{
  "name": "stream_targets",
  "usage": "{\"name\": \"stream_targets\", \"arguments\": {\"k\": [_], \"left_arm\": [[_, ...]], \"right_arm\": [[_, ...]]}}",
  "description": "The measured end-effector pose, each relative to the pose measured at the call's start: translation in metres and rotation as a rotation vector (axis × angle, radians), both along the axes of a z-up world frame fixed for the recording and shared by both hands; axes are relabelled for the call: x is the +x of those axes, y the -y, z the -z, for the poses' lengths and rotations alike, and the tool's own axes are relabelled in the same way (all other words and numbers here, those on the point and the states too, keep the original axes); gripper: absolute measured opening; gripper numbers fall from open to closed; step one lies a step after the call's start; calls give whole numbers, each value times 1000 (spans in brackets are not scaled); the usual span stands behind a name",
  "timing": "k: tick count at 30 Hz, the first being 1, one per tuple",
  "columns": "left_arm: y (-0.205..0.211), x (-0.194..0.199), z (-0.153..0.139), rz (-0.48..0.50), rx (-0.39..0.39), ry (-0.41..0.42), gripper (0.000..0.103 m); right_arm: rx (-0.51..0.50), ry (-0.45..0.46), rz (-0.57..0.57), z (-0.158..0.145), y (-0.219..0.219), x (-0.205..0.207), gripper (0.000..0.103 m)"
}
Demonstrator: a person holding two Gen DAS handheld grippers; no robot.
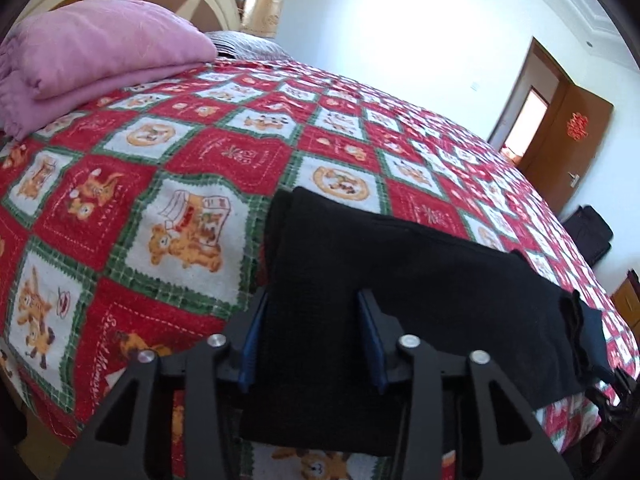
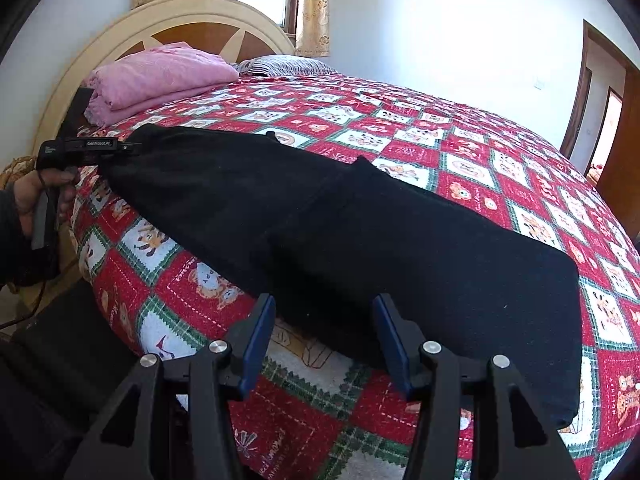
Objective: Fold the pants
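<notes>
Right wrist view | black pants [image 2: 340, 224] lie lengthwise on the bed [image 2: 460, 152], folded leg over leg | left tool [image 1: 310, 336] and right tool [image 2: 324, 332] both spread wide, empty | soft, floppy, light cloth; pinch hem corners.

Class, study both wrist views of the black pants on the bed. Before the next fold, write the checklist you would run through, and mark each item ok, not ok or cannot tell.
1. Black pants lie flat and long on the quilt: ok.
2. Left gripper has cloth between its open fingers: ok; firm grip: not ok.
3. Right gripper open at the pants' near edge: ok.
4. Legs stacked evenly: cannot tell.
5. Pink blanket sits apart from the pants: ok.
</notes>
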State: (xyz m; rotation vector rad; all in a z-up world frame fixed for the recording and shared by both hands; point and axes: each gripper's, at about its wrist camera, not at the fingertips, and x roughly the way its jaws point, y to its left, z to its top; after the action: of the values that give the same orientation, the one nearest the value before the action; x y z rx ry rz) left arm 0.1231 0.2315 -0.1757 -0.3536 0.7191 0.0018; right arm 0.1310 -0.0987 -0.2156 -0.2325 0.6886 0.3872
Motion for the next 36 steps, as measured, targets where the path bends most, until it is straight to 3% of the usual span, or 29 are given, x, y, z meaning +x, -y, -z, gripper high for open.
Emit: {"name": "stream_targets", "arguments": {"k": [7,11,21,28,36], "left_arm": [[-2,-11,-26,42,-160,84,25],[12,-15,-55,82,-206,144,25],[104,-6,-126,287,-258,246,25],[203,17,-144,483,-258,209,25],[295,39,-127,634,-246,118,25]], "right_arm": [[31,19,39,-13,13,2,53],[67,19,104,-26,31,8,53],[186,75,358,-67,115,12,53],[218,86,480,-59,159,11,55],[321,117,619,-48,200,7,56]]}}
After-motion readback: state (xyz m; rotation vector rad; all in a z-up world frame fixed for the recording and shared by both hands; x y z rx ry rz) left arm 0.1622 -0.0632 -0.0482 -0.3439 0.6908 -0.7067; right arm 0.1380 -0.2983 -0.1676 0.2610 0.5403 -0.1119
